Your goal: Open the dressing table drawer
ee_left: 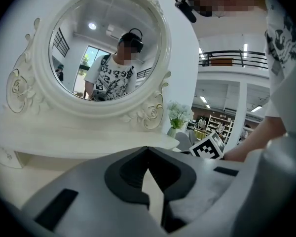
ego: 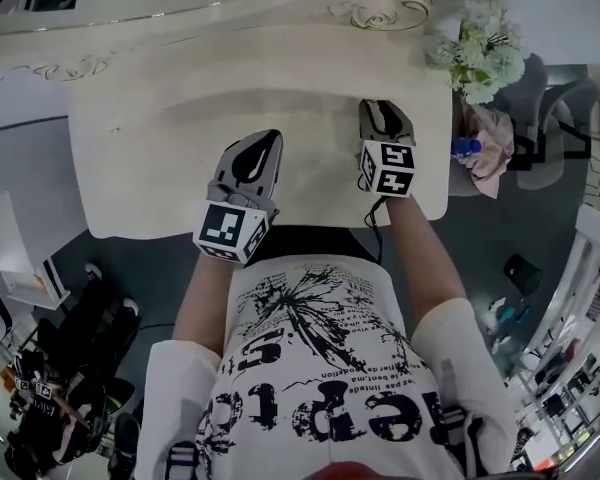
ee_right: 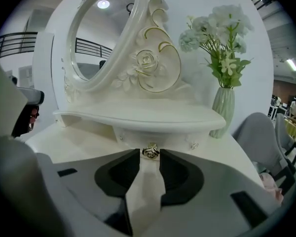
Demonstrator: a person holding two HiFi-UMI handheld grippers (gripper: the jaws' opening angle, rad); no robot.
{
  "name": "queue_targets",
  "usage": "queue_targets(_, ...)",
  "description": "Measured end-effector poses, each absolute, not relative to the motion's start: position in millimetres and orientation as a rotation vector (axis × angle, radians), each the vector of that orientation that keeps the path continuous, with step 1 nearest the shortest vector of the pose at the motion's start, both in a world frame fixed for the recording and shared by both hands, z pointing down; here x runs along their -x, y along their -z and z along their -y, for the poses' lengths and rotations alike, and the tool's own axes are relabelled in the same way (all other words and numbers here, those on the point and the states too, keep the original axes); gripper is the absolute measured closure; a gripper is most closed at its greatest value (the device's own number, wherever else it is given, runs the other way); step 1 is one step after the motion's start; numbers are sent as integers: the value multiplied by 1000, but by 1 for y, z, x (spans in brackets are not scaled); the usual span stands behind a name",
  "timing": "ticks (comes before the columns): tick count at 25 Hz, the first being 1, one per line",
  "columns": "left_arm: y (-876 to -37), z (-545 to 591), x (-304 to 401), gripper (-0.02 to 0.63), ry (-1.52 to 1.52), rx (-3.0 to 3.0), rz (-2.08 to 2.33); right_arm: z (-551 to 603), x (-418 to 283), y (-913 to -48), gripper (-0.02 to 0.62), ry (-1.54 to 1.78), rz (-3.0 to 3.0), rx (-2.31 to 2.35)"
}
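The white dressing table (ego: 150, 168) carries a small drawer (ee_right: 130, 135) under its raised shelf (ee_right: 138, 115), with a gold and dark knob (ee_right: 150, 151) on the drawer front. My right gripper (ee_right: 150, 155) points straight at that knob. Its jaws stand a little apart, the knob sits right at the gap between the fingertips, and I see no pad pressing on it. In the head view the right gripper (ego: 382, 105) reaches toward the back of the tabletop. My left gripper (ego: 265, 136) hovers over the table's middle, and its tips (ee_left: 148, 148) meet with nothing between them.
An oval mirror (ee_left: 103, 48) in a carved frame stands behind the shelf. A green vase of white flowers (ee_right: 223, 102) sits at the table's right rear corner (ego: 480, 53). A grey chair (ego: 540, 118) stands to the right of the table.
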State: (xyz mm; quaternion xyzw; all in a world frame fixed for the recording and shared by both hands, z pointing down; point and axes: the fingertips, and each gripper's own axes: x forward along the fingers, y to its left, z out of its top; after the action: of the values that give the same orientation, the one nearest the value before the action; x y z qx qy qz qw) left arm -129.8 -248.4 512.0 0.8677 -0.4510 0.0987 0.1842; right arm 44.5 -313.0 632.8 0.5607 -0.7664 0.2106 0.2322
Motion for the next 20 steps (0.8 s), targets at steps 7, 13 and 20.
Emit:
queue_targets(7, -508, 239, 134, 598, -287, -2433, 1301, 313, -45, -633, 485, -586, 2089, -1533)
queue_targets(13, -507, 233, 136, 598, -296, -2426, 1323, 300, -47, -634, 486, -609, 2092, -1527)
queue_targets(20, -507, 227, 129, 598, -309, -2430, 1317, 276, -45, -638, 486, -675, 2105, -1504)
